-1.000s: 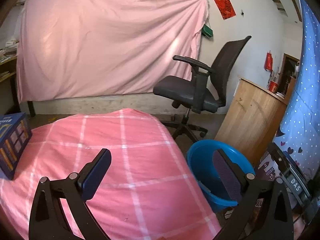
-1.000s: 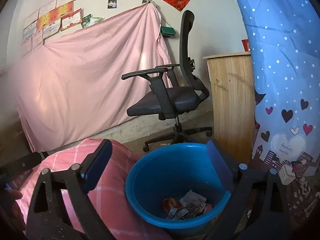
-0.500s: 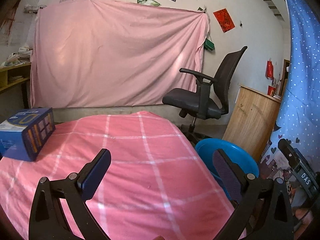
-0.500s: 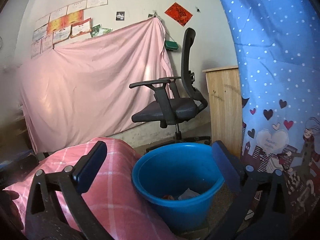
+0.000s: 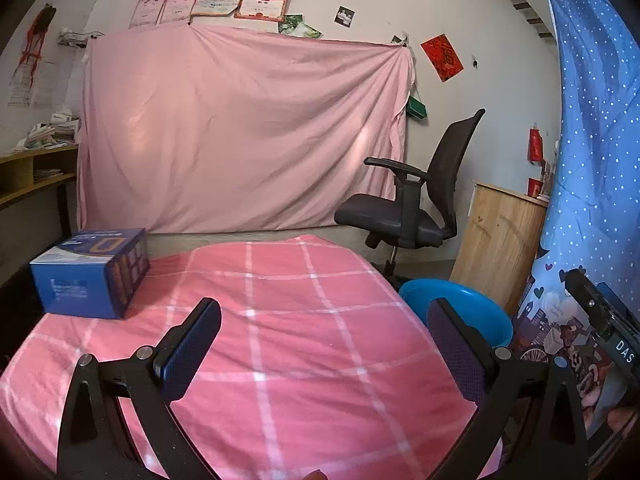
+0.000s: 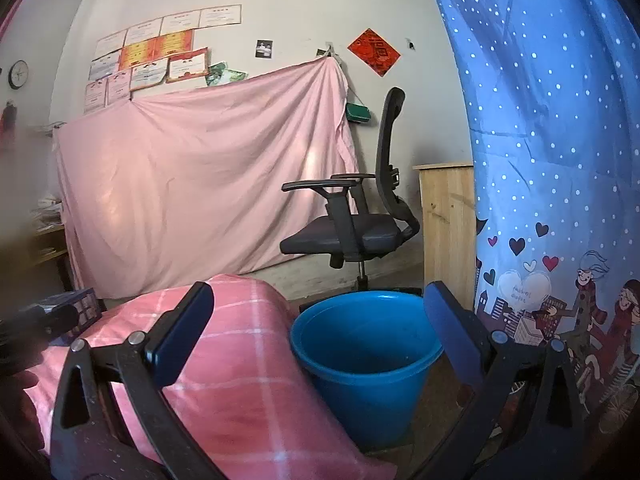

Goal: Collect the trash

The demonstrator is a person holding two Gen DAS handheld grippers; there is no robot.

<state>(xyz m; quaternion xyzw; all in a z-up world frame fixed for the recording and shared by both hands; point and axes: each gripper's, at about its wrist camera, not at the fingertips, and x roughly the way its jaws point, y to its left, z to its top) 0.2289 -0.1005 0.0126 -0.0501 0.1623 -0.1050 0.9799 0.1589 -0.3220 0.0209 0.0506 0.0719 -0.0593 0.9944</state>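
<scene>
A blue plastic bucket point(image 6: 366, 360) stands on the floor beside the table with the pink checked cloth point(image 6: 224, 380); its inside is hidden from this low angle. It also shows in the left wrist view point(image 5: 460, 310) past the table's right edge. My left gripper point(image 5: 324, 348) is open and empty above the pink cloth point(image 5: 300, 340). My right gripper point(image 6: 320, 344) is open and empty, level with the bucket's rim and in front of it. No loose trash shows on the cloth.
A blue cardboard box point(image 5: 90, 272) sits at the table's far left. A black office chair point(image 5: 408, 208) stands behind the bucket, a wooden cabinet point(image 5: 500, 240) to its right, and a blue dotted curtain point(image 6: 552, 160) hangs at the right. A pink sheet point(image 5: 240, 132) covers the back wall.
Both grippers have tilted up and drawn back. The trash inside the bucket has dropped out of the right wrist view. The blue box came further into the left view.
</scene>
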